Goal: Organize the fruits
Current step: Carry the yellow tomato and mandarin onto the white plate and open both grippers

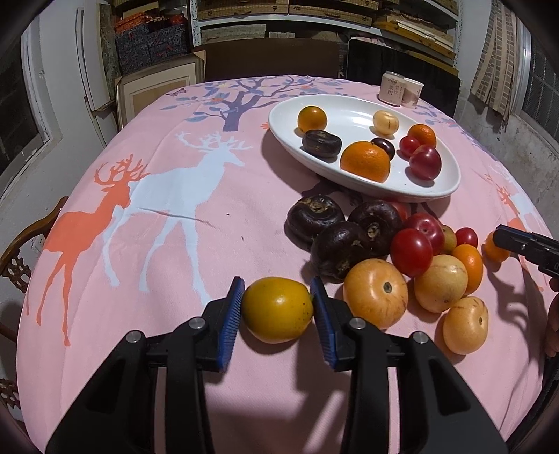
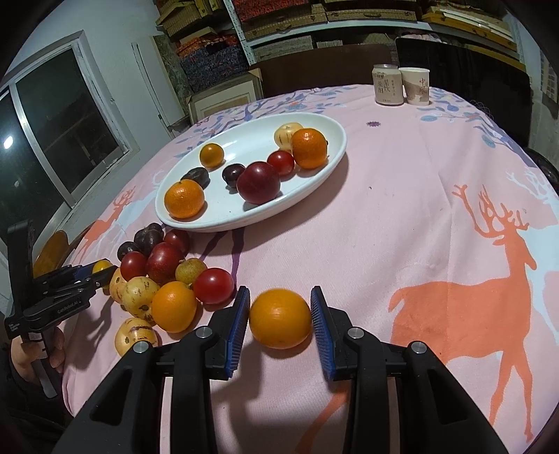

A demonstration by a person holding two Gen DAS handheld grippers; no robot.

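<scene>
Left wrist view shows a yellow-orange fruit point(image 1: 277, 309) pinched between the blue pads of the left gripper point(image 1: 276, 307), low over the tablecloth point(image 1: 167, 216) and just beside the loose pile of fruit point(image 1: 384, 258). Right wrist view shows the right gripper point(image 2: 280, 319) pinching a small orange point(image 2: 280, 318) the same way, to the pile's other side. Both fruits look light, round and smooth, so likely to roll or slip; a hold across the widest part, as here, seems safest, and gentle, since ripe skin bruises. Beyond the pile, a white oval plate point(image 1: 349, 115) already carries several fruits. A can point(image 2: 387, 85) and a cup point(image 2: 415, 86) stand at the far edge; stacked shelves point(image 2: 314, 21) line the wall.
</scene>
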